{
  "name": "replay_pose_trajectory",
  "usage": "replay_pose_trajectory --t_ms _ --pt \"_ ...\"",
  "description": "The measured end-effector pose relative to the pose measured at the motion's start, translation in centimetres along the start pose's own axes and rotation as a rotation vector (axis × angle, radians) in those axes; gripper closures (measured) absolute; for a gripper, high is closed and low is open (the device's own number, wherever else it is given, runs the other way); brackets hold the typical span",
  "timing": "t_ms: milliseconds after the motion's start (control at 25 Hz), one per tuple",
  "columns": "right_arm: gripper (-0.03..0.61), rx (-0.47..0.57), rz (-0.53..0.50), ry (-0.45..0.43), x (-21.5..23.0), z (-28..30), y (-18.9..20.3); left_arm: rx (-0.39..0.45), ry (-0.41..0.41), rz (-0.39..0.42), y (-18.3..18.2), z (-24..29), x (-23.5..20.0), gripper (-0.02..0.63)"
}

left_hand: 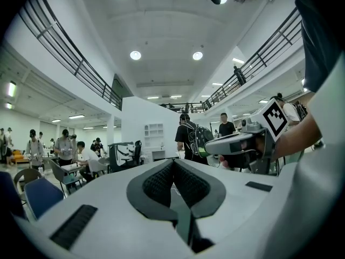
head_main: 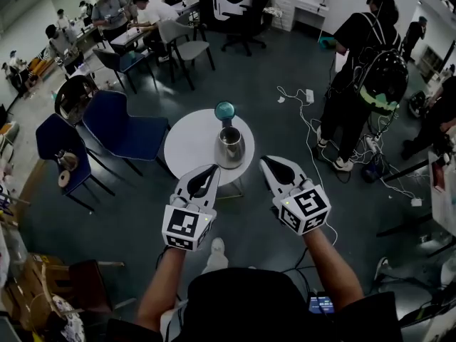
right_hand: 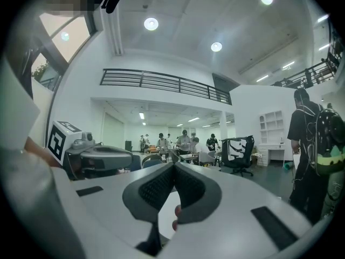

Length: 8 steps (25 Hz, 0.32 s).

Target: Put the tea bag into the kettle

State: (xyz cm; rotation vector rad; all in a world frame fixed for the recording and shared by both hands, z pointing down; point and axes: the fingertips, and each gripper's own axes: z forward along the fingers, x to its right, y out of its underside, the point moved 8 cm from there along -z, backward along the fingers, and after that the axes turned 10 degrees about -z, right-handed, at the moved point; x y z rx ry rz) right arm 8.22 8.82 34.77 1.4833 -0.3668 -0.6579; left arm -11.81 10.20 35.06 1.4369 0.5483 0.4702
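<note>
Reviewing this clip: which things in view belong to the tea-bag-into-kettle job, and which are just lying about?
Job: kettle; white round table under it; left gripper and right gripper, both with jaws together. No tea bag visible.

Lying about: teal round object behind the kettle; blue chairs; floor cables; black office chair.

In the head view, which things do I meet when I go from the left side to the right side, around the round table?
Blue chair → left claw → kettle → right claw → person with a backpack.
</note>
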Motion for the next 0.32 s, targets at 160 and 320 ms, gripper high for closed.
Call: replay_pose_trajectory --t_ms 160,320 --pt "0.56 0.001 0.004 -0.003 -0.1 -1.9 -0.1 -0.008 -0.007 -0.002 -0.1 -0.9 1.9 0.598" --pt "0.56 -0.006 0.008 -0.002 -0.6 -3.0 -0.3 -0.02 -0.01 0.007 -0.2 -1.9 2.9 0.598"
